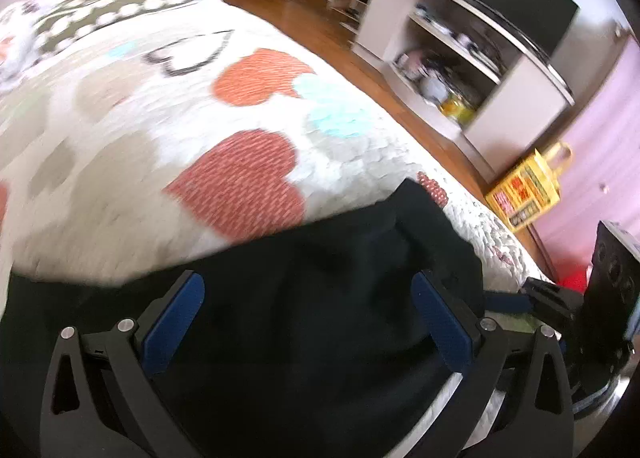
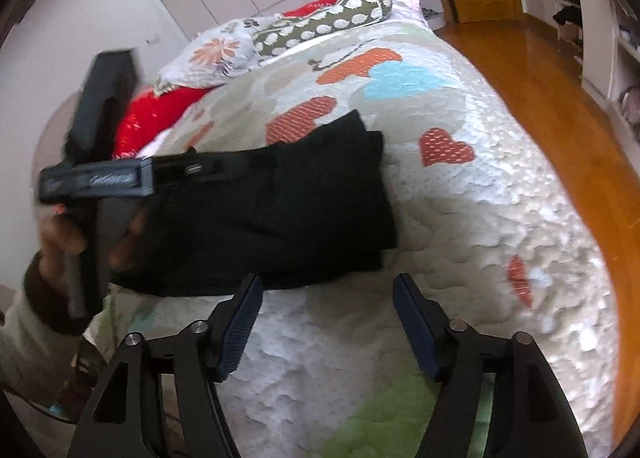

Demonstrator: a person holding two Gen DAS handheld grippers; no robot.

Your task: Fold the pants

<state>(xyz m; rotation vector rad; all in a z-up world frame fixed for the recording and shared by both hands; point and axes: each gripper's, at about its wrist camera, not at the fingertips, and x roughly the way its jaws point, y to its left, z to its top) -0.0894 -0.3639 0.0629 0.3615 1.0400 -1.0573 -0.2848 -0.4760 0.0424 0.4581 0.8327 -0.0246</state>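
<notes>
Black pants point(image 2: 280, 210) are seen folded on the quilted bed point(image 2: 480, 218).
Right gripper point(image 2: 326, 322) is spread wide, empty; left gripper point(image 1: 308, 322) is held apart over the cloth.

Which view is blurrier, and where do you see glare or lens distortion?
Left wrist view: the quilt and shelves are motion-smeared, black pants nearly featureless. Right wrist view: sharper; glare on the wooden floor; the left gripper blurred; fisheye bends the bed edge.

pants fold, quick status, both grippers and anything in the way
Left gripper open, over the pants. Right gripper open, empty, above the quilt just short of the fabric. Pants lie folded in a black stack. Nothing in the way.
</notes>
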